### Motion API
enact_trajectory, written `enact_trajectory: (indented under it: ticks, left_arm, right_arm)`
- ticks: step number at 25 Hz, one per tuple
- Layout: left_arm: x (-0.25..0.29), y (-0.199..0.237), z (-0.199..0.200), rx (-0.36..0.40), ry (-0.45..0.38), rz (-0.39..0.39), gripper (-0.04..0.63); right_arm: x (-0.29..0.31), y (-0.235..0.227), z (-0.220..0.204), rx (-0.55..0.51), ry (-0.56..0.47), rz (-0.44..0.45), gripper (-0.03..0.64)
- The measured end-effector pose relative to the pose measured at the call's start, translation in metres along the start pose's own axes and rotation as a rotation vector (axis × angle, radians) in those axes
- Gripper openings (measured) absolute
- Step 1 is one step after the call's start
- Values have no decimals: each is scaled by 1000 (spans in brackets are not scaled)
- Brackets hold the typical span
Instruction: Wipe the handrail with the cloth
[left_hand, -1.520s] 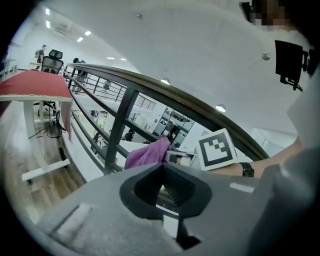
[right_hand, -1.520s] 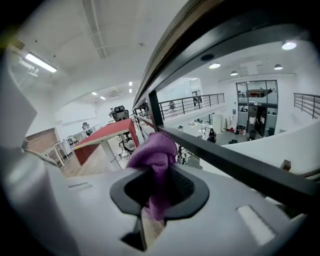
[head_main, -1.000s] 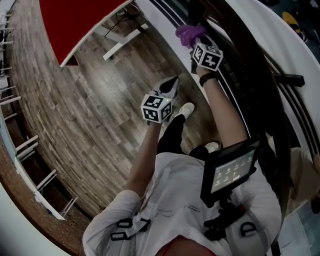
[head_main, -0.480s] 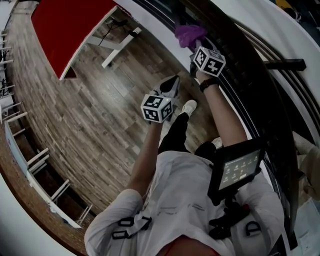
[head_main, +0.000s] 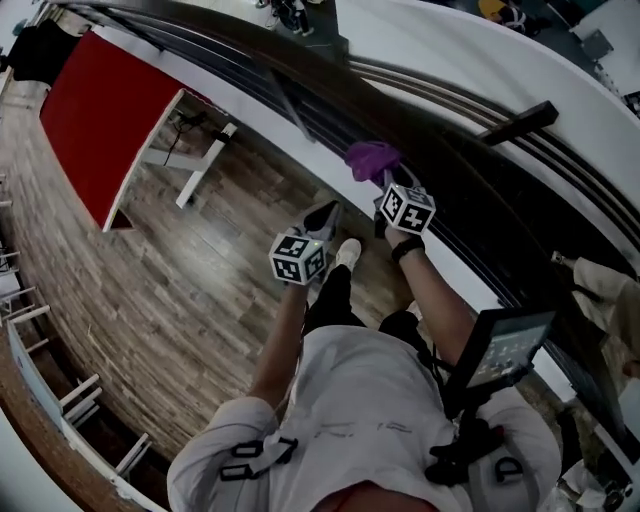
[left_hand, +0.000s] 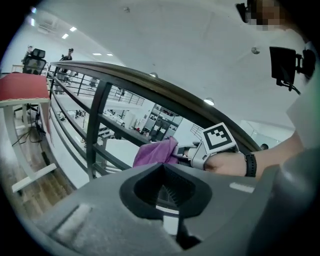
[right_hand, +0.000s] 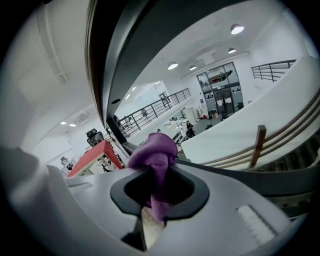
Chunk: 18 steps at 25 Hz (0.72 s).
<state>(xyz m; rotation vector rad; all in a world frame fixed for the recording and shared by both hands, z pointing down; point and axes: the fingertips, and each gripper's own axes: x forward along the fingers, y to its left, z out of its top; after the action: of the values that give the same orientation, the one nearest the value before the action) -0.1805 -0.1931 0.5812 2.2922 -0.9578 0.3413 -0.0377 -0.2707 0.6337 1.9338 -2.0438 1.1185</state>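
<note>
The dark curved handrail (head_main: 240, 45) sweeps across the top of the head view and arcs above the balusters in the left gripper view (left_hand: 150, 85). A purple cloth (head_main: 371, 158) is bunched against the rail. My right gripper (head_main: 383, 180) is shut on the purple cloth (right_hand: 156, 150), which hangs through its jaws (right_hand: 155, 195). My left gripper (head_main: 322, 218) hovers over the floor to the left of the right one, apart from the rail; its jaws (left_hand: 164, 192) are shut and hold nothing. From there the cloth (left_hand: 156, 152) shows just below the rail.
A red-topped table (head_main: 100, 120) on white legs stands on the wooden floor (head_main: 180, 280) at the left. Black balusters (left_hand: 95, 125) carry the rail. A tablet (head_main: 505, 348) hangs at the person's chest. A dark bracket (head_main: 520, 120) crosses the white wall beyond the rail.
The head view has swung, so more of the rail and the red table show. Both grippers sit lower in the picture. The right gripper still holds the cloth at the rail.
</note>
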Motion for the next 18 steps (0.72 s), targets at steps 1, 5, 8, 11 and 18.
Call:
enact_trajectory:
  ticks: [1, 5, 8, 11, 18]
  left_arm:
    - [6, -12, -1, 11, 9, -25, 0]
    - [23, -62, -14, 44, 52, -124, 0]
    - [33, -101, -21, 88, 90, -187, 0]
    - [46, -139, -27, 144, 128, -258, 0]
    - [67, -232, -57, 267, 230, -410, 0]
  right_arm:
    - [-10, -12, -2, -3, -2, -18, 51]
    - [-54, -55, -19, -29, 5, -88, 51]
    - [-86, -82, -29, -51, 15, -117, 51]
    - [-116, -114, -35, -39, 2, -160, 51]
    - [-188, -190, -51, -12, -24, -265, 51]
